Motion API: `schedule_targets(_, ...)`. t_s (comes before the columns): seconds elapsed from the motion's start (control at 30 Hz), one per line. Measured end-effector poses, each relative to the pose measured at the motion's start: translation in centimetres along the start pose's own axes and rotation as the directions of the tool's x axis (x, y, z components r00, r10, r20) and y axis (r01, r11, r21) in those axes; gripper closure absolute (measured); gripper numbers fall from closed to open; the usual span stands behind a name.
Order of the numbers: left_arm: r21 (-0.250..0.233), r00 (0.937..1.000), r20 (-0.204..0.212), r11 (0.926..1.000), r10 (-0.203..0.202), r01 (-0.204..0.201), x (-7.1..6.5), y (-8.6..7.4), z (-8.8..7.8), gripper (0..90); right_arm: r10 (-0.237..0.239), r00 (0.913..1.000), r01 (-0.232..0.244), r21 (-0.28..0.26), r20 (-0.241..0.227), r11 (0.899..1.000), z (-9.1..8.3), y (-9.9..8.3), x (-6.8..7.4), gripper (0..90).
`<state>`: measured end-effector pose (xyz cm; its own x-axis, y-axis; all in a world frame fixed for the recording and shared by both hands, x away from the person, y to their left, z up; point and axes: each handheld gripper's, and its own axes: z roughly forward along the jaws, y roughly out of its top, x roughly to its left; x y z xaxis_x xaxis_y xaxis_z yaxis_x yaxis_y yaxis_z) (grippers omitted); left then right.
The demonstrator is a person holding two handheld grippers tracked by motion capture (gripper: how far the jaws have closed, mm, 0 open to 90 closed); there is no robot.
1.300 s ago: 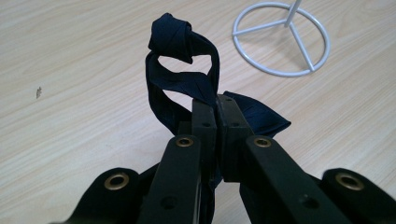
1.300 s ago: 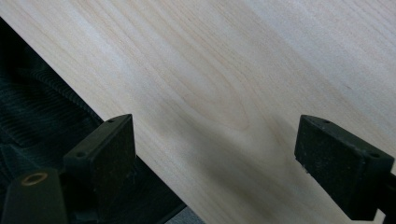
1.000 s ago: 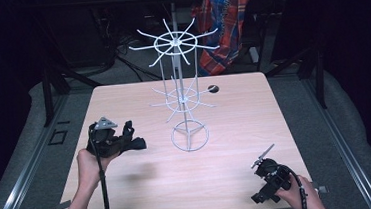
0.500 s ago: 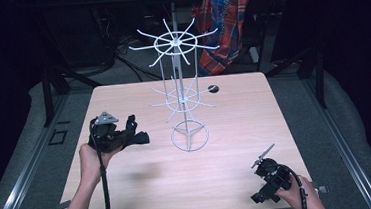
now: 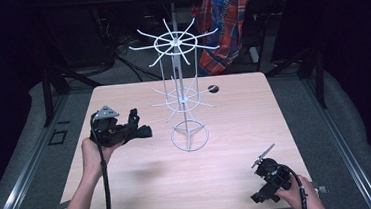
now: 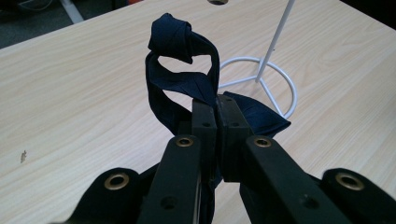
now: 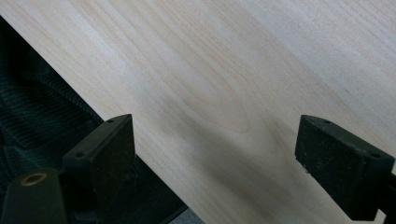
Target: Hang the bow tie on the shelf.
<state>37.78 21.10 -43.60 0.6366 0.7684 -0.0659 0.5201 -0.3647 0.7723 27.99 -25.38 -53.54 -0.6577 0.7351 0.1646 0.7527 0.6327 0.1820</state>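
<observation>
While the right hand-held gripper [image 5: 263, 157] idles wide open and empty at the near edge of the pale wooden desk [image 5: 239, 180], the left hand-held gripper [image 6: 217, 105] is clamped on a knotted dark navy cloth strip [image 6: 180, 70]. The white wire spinner rack [image 5: 183, 97] stands just beyond and right of that cloth, so the left hand is nearer. Likely next: hang it on a prong.

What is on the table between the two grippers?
Nothing: between the left gripper holding dark blue cloth and the right gripper, the high view shows bare table.

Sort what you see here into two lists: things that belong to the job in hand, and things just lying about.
In the job:
left gripper, shut on the dark blue tie
white wire rack, likely where it goes

Lying about:
right gripper, open over bare table
plaid cloth behind the table
</observation>
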Motion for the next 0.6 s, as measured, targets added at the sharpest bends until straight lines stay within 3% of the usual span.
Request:
schedule_targets(0.33,-0.059,0.9995,0.026,0.9982,0.017,-0.015,-0.4,1.0,-0.4,87.6,0.001,1.0000,-0.001,0.007,0.007,1.000,0.0,0.0,0.1,11.8)
schedule_targets(0.47,-0.090,0.9985,0.054,0.9959,0.007,-0.002,-0.4,1.3,-0.8,87.6,0.021,0.9997,-0.021,-0.007,-0.012,1.000,0.2,0.0,0.0,11.8)
schedule_targets(0.6,-0.109,0.9972,0.073,0.9939,0.018,-0.010,-0.5,1.5,-1.0,87.6,0.006,1.0000,-0.006,0.012,0.000,1.000,0.0,0.0,-0.2,11.8)
